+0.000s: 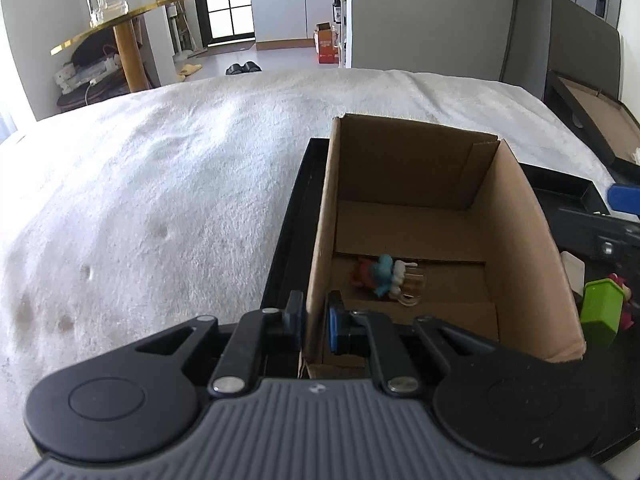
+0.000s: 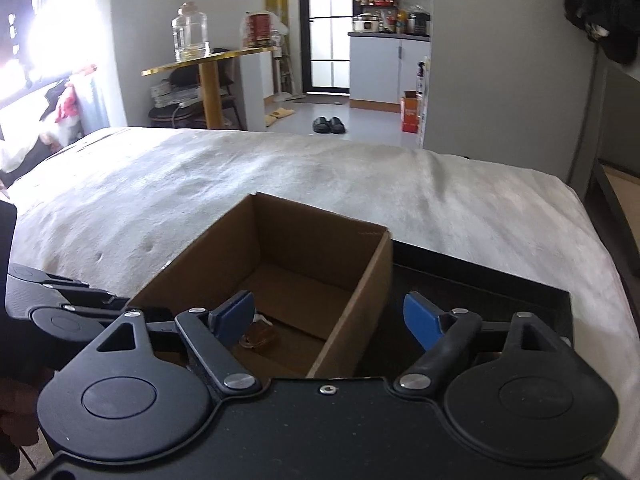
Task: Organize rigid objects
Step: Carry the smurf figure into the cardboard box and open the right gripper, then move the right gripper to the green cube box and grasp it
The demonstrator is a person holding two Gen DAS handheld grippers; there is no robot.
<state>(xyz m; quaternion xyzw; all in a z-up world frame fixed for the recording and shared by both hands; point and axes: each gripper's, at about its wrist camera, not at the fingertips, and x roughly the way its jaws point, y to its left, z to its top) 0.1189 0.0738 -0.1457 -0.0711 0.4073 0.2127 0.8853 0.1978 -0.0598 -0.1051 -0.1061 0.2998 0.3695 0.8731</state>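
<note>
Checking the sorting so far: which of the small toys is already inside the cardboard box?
The blue and red figure lies on the floor of the cardboard box. The green block and the pink toy behind it stand outside the box's right wall.

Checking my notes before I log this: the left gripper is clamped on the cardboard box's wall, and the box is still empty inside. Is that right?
Not quite. The left gripper is clamped on the wall of the cardboard box, but the box is not empty: a small pile of toys lies on its floor, as the left wrist view shows.
</note>
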